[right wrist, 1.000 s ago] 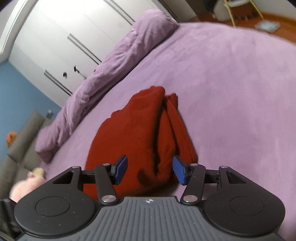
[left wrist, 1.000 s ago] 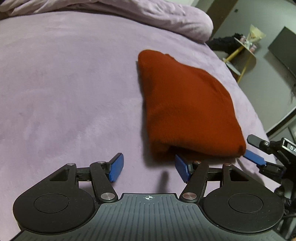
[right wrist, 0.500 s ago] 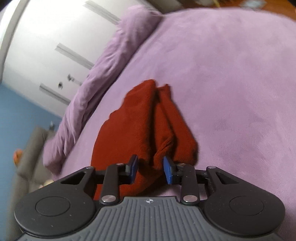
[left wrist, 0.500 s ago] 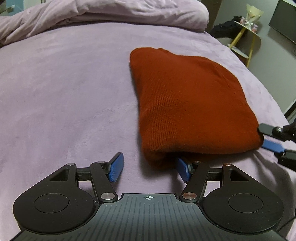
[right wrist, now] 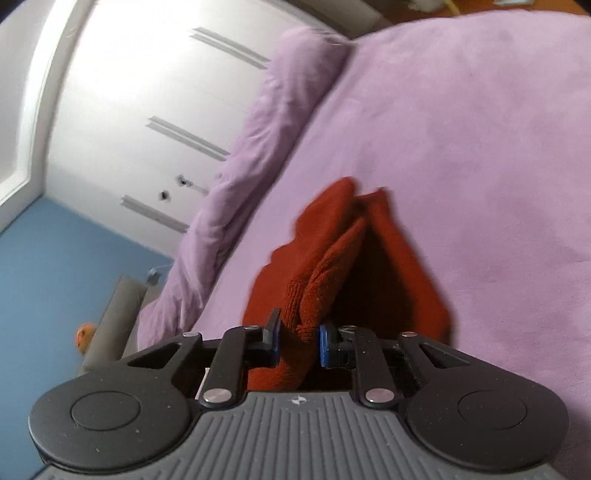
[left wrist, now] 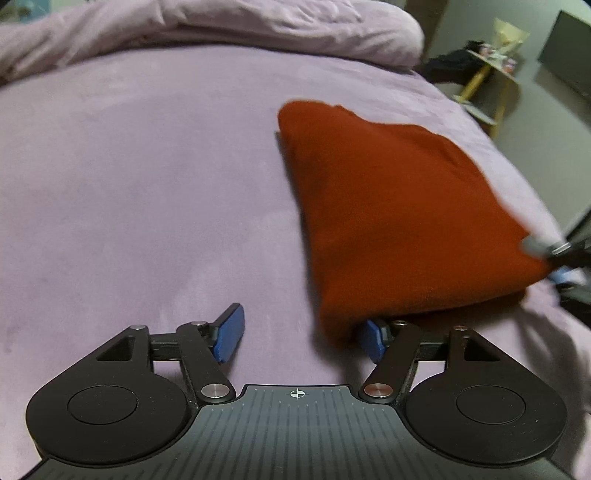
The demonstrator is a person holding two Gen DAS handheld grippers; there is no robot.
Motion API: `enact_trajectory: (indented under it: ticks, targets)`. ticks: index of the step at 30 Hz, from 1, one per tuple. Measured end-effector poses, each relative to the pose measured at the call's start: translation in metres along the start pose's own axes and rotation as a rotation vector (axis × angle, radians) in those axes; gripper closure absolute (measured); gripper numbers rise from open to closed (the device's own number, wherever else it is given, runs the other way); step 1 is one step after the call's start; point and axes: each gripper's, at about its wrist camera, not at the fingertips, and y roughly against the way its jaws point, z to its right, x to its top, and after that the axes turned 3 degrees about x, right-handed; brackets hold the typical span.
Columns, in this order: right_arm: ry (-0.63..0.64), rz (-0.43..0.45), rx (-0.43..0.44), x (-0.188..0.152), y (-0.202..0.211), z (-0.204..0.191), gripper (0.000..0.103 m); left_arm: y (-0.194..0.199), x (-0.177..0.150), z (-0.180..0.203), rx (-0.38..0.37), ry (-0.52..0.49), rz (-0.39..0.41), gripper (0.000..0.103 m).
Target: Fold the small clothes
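A folded rust-red knit garment [left wrist: 399,206] lies on the purple bedspread [left wrist: 147,184]. My left gripper [left wrist: 301,334] is open at the garment's near corner, with its right finger tucked under the cloth edge. My right gripper [right wrist: 298,341] is shut on a raised edge of the garment [right wrist: 332,258], which lifts into a ridge in the right wrist view. The right gripper also shows blurred at the right edge of the left wrist view [left wrist: 561,258], at the garment's right corner.
A rolled purple duvet [left wrist: 221,33] lies along the far side of the bed. A yellow-legged side table [left wrist: 491,66] stands past the bed's right edge. White wardrobe doors [right wrist: 129,110] and a blue floor [right wrist: 55,277] lie beyond the bed.
My right gripper has closed on the garment's edge and lifted it, tilting upward. My left gripper stayed open and slid its right finger under the near corner.
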Motion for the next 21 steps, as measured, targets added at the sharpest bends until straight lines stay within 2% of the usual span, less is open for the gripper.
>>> enact_trajectory:
  ticks: [2, 4, 6, 8, 10, 12, 15, 18, 19, 20, 21]
  targets:
    - [0.095, -0.064, -0.135, 0.001, -0.008, 0.004, 0.084, 0.006, -0.002, -0.015, -0.066, -0.022, -0.026, 0.033]
    - [0.186, -0.112, -0.156, -0.001, -0.009, 0.003, 0.081, 0.015, -0.001, -0.036, -0.141, -0.008, -0.034, 0.032]
    - [0.223, -0.114, -0.142, 0.004, -0.002, 0.003, 0.068, 0.02, 0.006, -0.055, -0.193, 0.066, -0.026, 0.027]
    - [0.211, -0.08, -0.128, 0.015, 0.006, 0.008, 0.031, 0.018, 0.018, -0.063, -0.231, 0.154, 0.001, 0.02]
    - [0.155, -0.07, -0.08, 0.029, 0.003, 0.016, 0.025, 0.003, 0.032, -0.064, -0.319, 0.227, 0.006, 0.019]
    - [0.109, -0.118, -0.018, 0.044, -0.013, 0.025, 0.024, -0.018, 0.045, -0.057, -0.333, 0.279, -0.009, 0.019]
    - [0.065, -0.201, -0.026, 0.058, -0.048, 0.033, 0.024, -0.056, 0.059, -0.045, -0.371, 0.351, -0.064, 0.02]
    - [0.104, -0.211, -0.028, 0.055, -0.065, 0.026, 0.036, -0.083, 0.067, -0.04, -0.424, 0.427, -0.11, 0.02]
    - [0.091, -0.216, -0.016, 0.055, -0.071, 0.027, 0.046, -0.089, 0.068, -0.037, -0.43, 0.434, -0.118, 0.021]
    - [0.073, -0.217, -0.015, 0.056, -0.075, 0.029, 0.054, -0.093, 0.071, -0.033, -0.422, 0.432, -0.123, 0.026]
    - [0.055, -0.211, -0.014, 0.055, -0.079, 0.033, 0.058, -0.093, 0.073, -0.029, -0.409, 0.424, -0.119, 0.031]
